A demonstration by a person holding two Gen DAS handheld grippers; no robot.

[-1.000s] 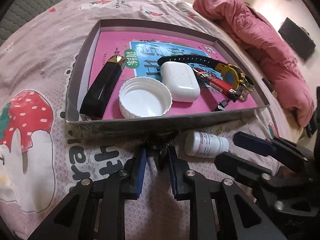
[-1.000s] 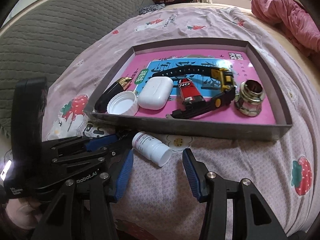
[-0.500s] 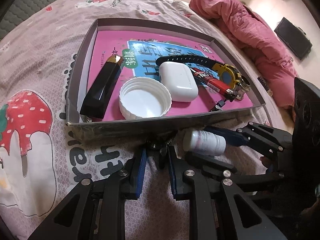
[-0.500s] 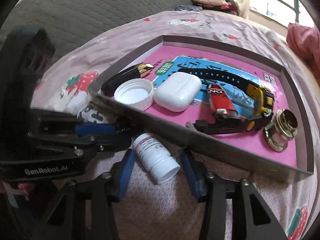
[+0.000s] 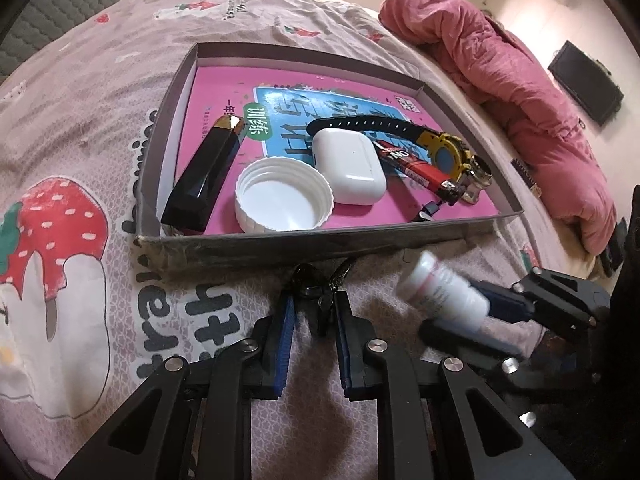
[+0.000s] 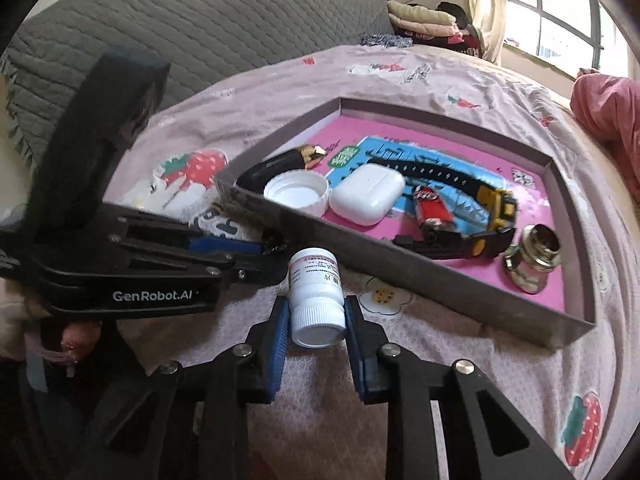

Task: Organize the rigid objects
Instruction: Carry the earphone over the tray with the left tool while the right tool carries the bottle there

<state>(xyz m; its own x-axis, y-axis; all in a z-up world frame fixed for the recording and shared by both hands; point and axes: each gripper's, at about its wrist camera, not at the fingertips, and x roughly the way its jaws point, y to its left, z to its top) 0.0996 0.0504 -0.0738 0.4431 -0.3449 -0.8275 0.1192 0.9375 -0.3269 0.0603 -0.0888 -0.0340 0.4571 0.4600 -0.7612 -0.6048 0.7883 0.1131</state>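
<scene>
My right gripper (image 6: 316,320) is shut on a small white pill bottle (image 6: 316,296), lifted a little off the bedsheet; it also shows in the left wrist view (image 5: 440,296). My left gripper (image 5: 314,312) is shut on a dark key ring with keys (image 5: 316,292) just in front of the grey tray (image 5: 320,248). The tray holds a black and gold tube (image 5: 204,176), a white cap (image 5: 284,196), a white earbud case (image 5: 348,164), a red lighter (image 5: 416,168), a black and yellow watch (image 5: 440,148) and a metal fitting (image 6: 532,260).
The tray lies on a pink bedsheet with strawberry prints (image 5: 56,220). A rose quilt (image 5: 520,80) is heaped to the right. A grey quilted headboard (image 6: 200,24) stands behind. The two grippers are close together in front of the tray.
My right gripper has closed on the pill bottle and raised it off the sheet. My left gripper has stayed shut on the keys in the same spot.
</scene>
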